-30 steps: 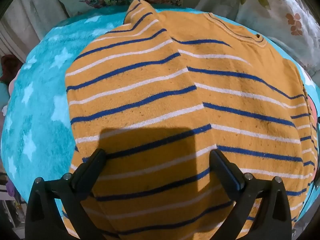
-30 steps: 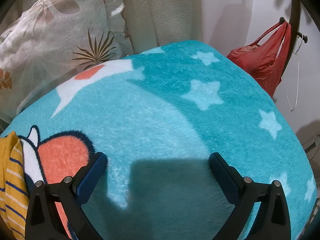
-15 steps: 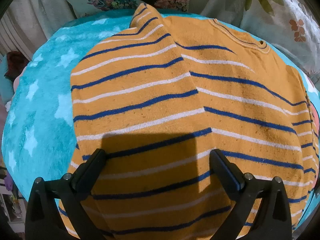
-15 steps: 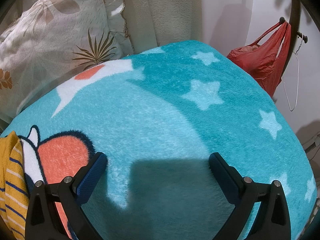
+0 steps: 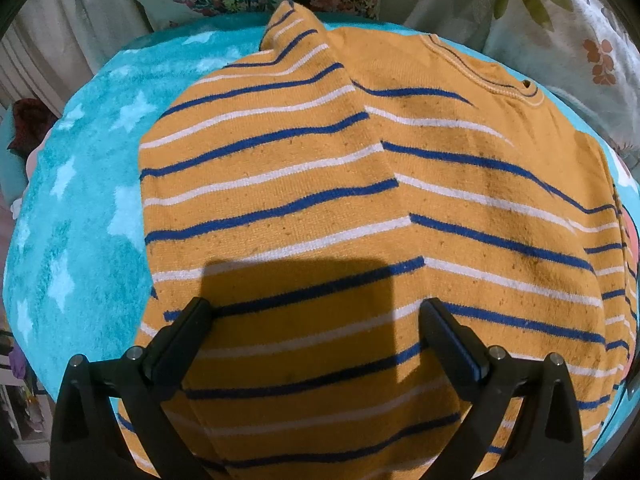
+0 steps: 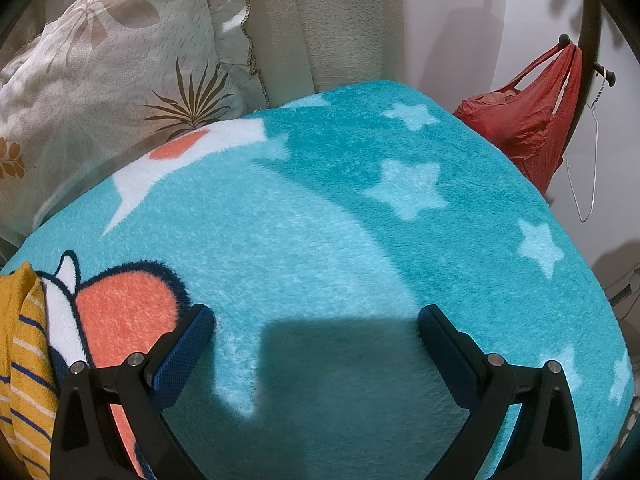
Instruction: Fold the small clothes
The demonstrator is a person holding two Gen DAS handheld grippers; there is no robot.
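Striped sweater, soft limp knit, one side folded in: left gripper and right gripper both spread, empty — pinch the hem.

My left tool is matte black, two angled fingers with silver screws at the knuckles. My right tool matches it, with blue textured pads.

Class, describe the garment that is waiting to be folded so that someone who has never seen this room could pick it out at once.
Find the turquoise star-patterned blanket covering the bed. Spread across it, beneath the open left gripper, lies a small orange knit sweater. Its thin blue and white stripes set it apart from the floral pillows and the red bag nearby.
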